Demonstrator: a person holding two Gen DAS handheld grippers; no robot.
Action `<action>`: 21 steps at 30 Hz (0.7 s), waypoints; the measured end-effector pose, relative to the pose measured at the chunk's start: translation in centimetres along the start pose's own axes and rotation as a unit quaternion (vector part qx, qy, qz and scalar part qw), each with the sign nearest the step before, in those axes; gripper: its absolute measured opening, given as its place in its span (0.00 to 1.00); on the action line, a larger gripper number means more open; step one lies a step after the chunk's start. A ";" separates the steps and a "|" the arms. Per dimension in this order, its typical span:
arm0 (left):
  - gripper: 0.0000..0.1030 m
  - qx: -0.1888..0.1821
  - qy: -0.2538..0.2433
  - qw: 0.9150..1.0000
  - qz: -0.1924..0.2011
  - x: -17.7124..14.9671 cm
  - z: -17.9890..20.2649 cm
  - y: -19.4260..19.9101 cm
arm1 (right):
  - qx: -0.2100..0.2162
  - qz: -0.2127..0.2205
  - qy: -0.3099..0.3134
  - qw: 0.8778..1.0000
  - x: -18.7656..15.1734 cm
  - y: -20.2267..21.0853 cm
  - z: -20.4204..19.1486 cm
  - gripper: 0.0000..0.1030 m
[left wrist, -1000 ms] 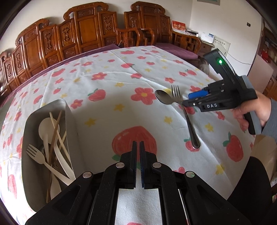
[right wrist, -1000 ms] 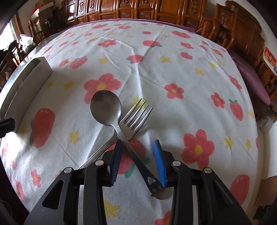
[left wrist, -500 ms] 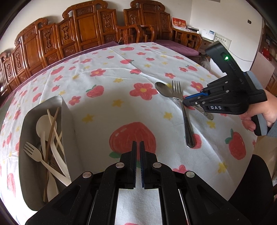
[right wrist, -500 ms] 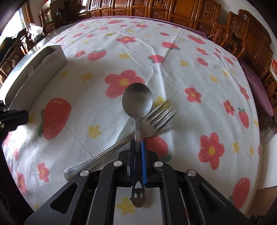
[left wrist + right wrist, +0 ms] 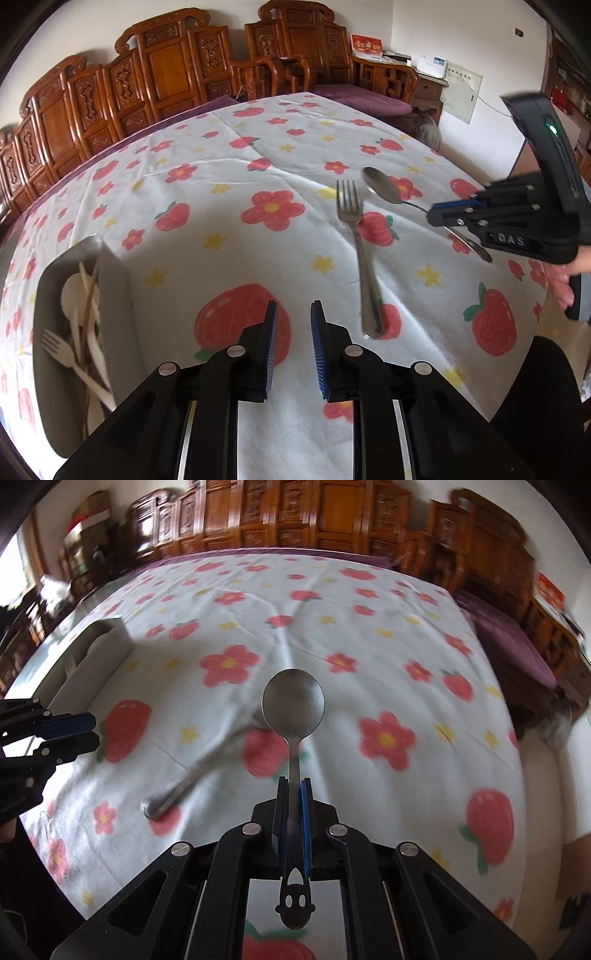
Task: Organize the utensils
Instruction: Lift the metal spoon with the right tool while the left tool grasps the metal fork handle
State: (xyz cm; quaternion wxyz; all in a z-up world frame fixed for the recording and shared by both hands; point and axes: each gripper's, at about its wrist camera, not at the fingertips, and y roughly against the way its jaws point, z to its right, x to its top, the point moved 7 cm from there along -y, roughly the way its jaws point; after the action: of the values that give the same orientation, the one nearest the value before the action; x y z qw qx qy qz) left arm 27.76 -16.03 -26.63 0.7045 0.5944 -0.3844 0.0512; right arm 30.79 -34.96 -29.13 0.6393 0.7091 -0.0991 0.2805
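Note:
My right gripper (image 5: 294, 786) is shut on the handle of a metal spoon (image 5: 293, 709) and holds it above the tablecloth, bowl pointing forward. In the left wrist view the right gripper (image 5: 437, 216) and spoon (image 5: 382, 186) are at the right. A metal fork (image 5: 360, 254) lies on the cloth, tines pointing away; it also shows blurred in the right wrist view (image 5: 192, 779). My left gripper (image 5: 293, 314) is open and empty, low over the cloth left of the fork's handle end. A grey tray (image 5: 114, 280) at the left holds several white plastic utensils (image 5: 72, 291) and wooden chopsticks.
The table has a white cloth with strawberries and flowers (image 5: 273, 212). Carved wooden chairs (image 5: 166, 77) line the far side. The tray's outer wall shows in the right wrist view (image 5: 92, 657), and the left gripper (image 5: 74, 733) is at the left there.
My right gripper has lifted the spoon off the fork and the cloth. My left gripper has opened and moved nearer the fork. The fork stays on the table.

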 end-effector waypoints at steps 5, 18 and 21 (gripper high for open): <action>0.16 -0.014 -0.002 1.000 -0.006 1.5 1.7 -1.6 | -0.009 -0.001 -0.022 1.000 -2.0 -0.1 1.4 0.07; 0.16 -0.023 -0.036 0.999 -0.027 4.8 5.4 -6.2 | -0.009 -0.009 -0.052 0.999 -3.4 -0.7 3.5 0.08; 0.16 -0.020 -0.040 0.999 -0.032 5.0 5.8 -7.1 | -0.014 -0.013 -0.051 0.998 -3.6 -0.9 3.7 0.08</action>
State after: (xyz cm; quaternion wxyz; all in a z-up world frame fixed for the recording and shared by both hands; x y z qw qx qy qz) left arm 32.19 -25.04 -29.30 0.7015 0.5937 -0.3942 -0.0024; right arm 29.28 -39.13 -31.82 0.6468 0.7147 -0.1268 0.2340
